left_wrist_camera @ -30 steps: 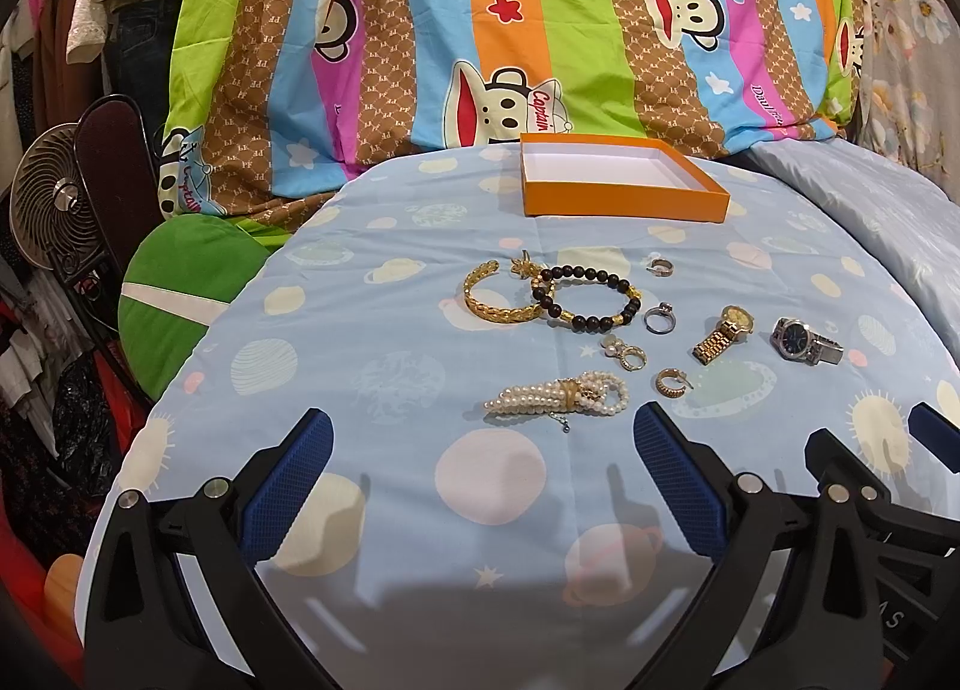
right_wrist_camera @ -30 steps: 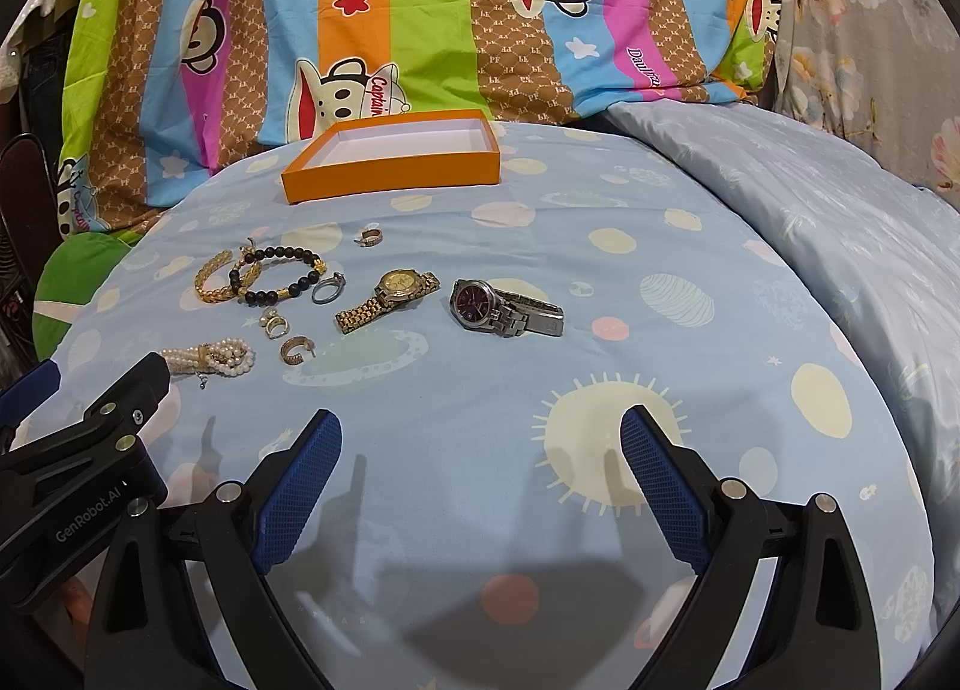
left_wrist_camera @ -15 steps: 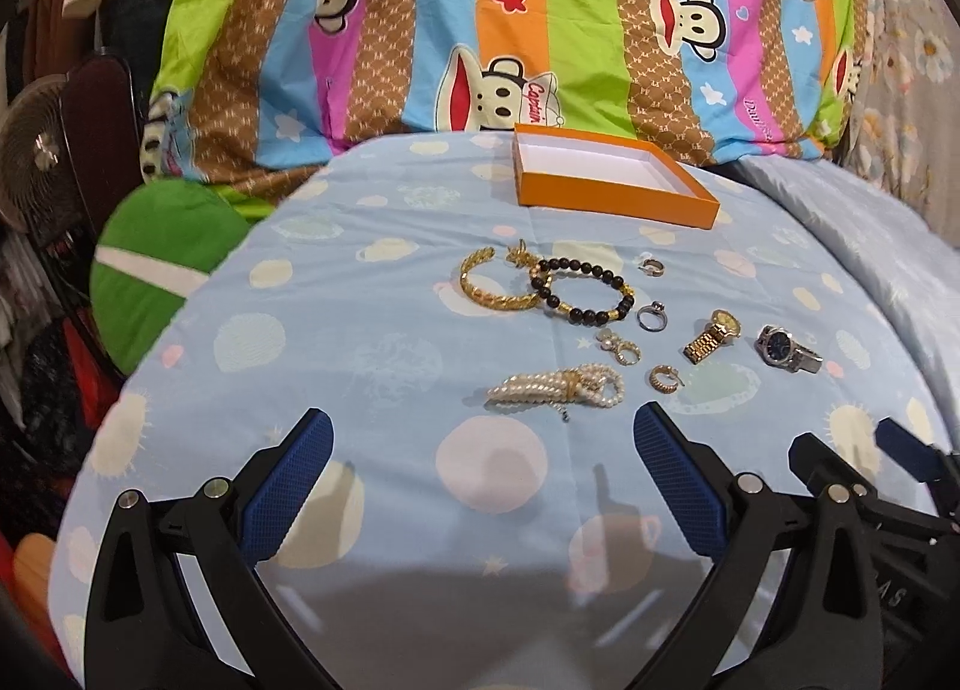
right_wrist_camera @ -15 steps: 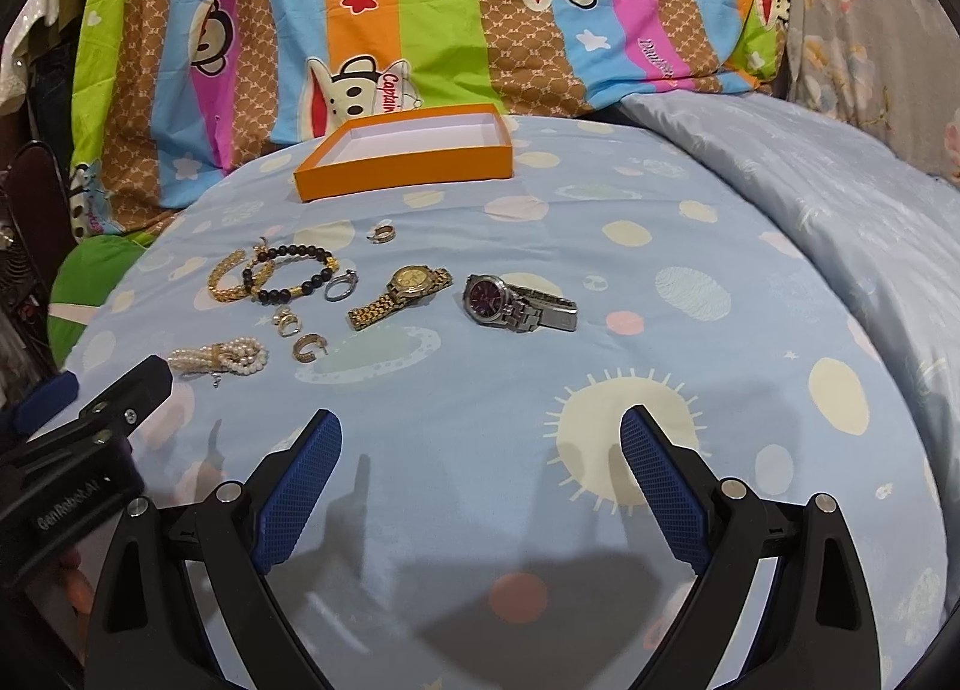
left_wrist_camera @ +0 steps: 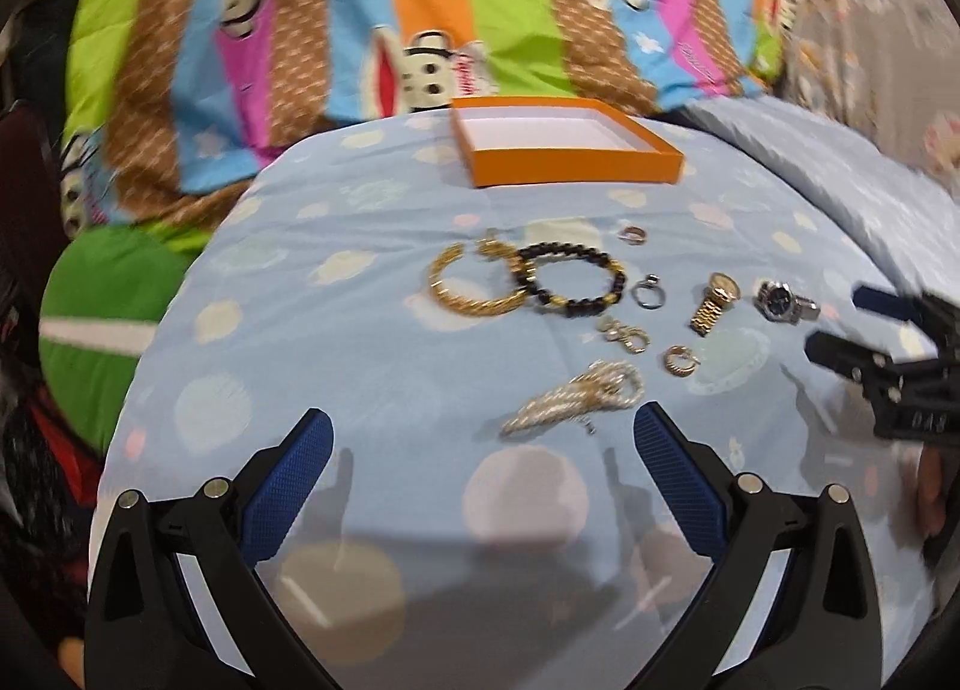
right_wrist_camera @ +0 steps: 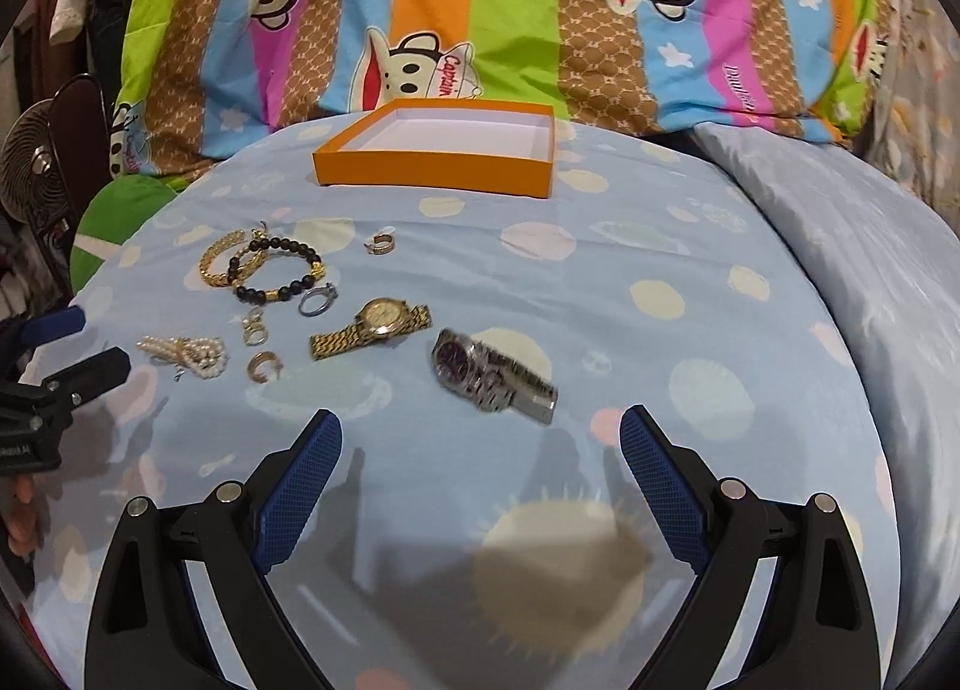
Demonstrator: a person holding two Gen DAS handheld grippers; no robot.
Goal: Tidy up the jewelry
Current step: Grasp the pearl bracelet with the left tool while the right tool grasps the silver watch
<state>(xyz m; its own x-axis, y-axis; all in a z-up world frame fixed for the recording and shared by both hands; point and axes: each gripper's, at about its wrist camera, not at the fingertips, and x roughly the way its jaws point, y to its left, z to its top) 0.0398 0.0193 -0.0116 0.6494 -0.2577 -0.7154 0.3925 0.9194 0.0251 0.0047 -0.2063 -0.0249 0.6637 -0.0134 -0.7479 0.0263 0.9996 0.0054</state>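
The pale blue bedspread [right_wrist_camera: 690,246] is filling both views, rounding off at its left edge beside a green cushion [left_wrist_camera: 102,330], with open cloth lying right of the right gripper [right_wrist_camera: 480,450]. The striped monkey-print quilt [right_wrist_camera: 510,0] is banking up at the far edge. Just in front of it, the orange tray [right_wrist_camera: 432,174] is sitting far ahead of both grippers, its white floor showing.

The right gripper is hanging with its jaws spread wide, holding nothing, and the silver watch [right_wrist_camera: 492,375] is lying just ahead between the blue pads [right_wrist_camera: 300,486]. The gold watch [right_wrist_camera: 372,327] is sitting ahead to its left.

The left gripper [left_wrist_camera: 483,450] is gaping wide too, gripping nothing, with the pearl bracelet [left_wrist_camera: 576,396] lying just ahead toward its right finger. Beyond that, the gold bangle [left_wrist_camera: 474,282] and black bead bracelet [left_wrist_camera: 570,282] are touching. Small rings and hoops [left_wrist_camera: 681,360] are scattering between.
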